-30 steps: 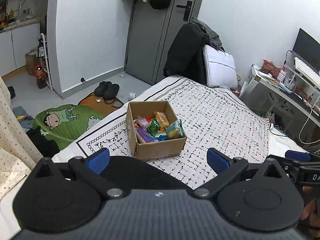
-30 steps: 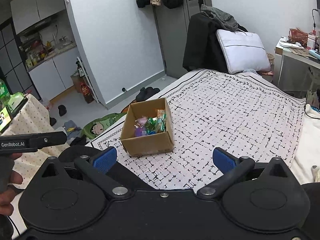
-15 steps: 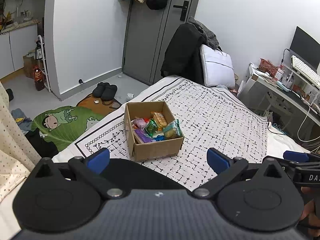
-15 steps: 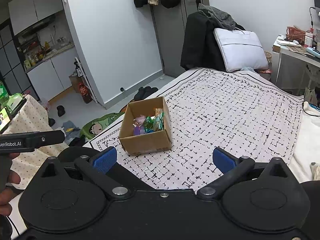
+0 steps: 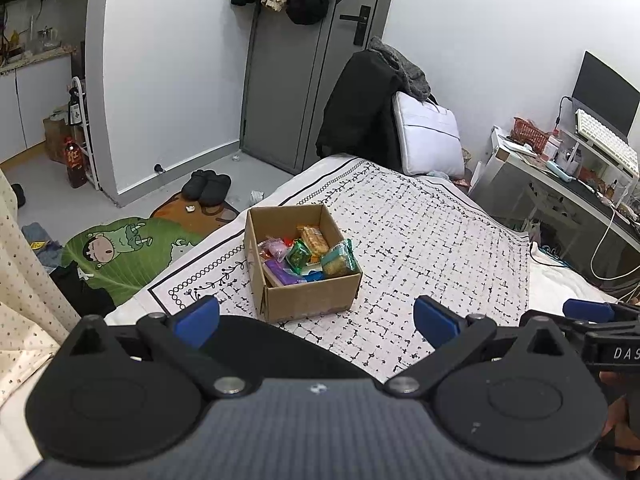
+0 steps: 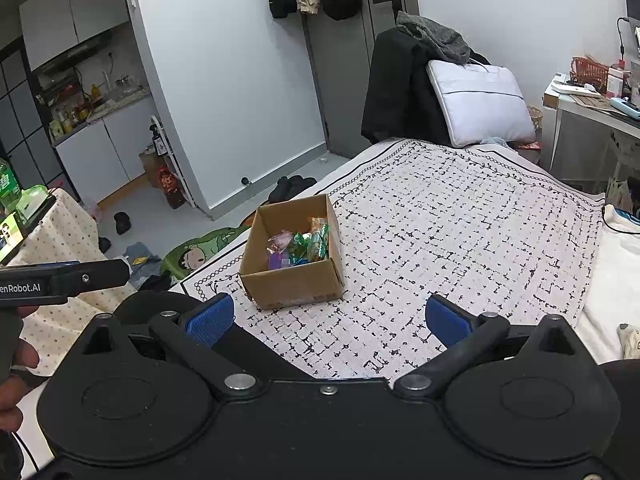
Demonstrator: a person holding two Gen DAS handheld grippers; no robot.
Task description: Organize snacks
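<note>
- The left gripper (image 5: 316,322) hovers above the near edge of the bed, its blue-padded fingers (image 5: 198,320) spread wide and holding nothing.
- The right gripper (image 6: 328,320) hangs just beside it over the same edge, its jaws likewise set wide apart and empty; its blue fingertip also shows at the right margin of the left wrist view.
- A cardboard box (image 5: 298,264) sits open-topped on the patterned bedspread (image 5: 440,248), ahead of both grippers and apart from them, near the bed's left border.
- The snacks (image 5: 308,254) lie heaped inside the box: a purple packet, green wrappers, an orange-brown biscuit pack and a pink-tinted bag, all below the rim. In the right wrist view the same snacks (image 6: 298,246) crowd the box's right half.
- A white cushion (image 5: 428,136) leans at the far end of the bed against a chair draped with dark coats (image 5: 360,104).
- A desk (image 5: 560,184) with a keyboard and monitor stands to the right of the bed.
- On the floor to the left lie a green cartoon mat (image 5: 120,248) and a pair of dark slippers (image 5: 206,186) near the grey door (image 5: 304,80).
</note>
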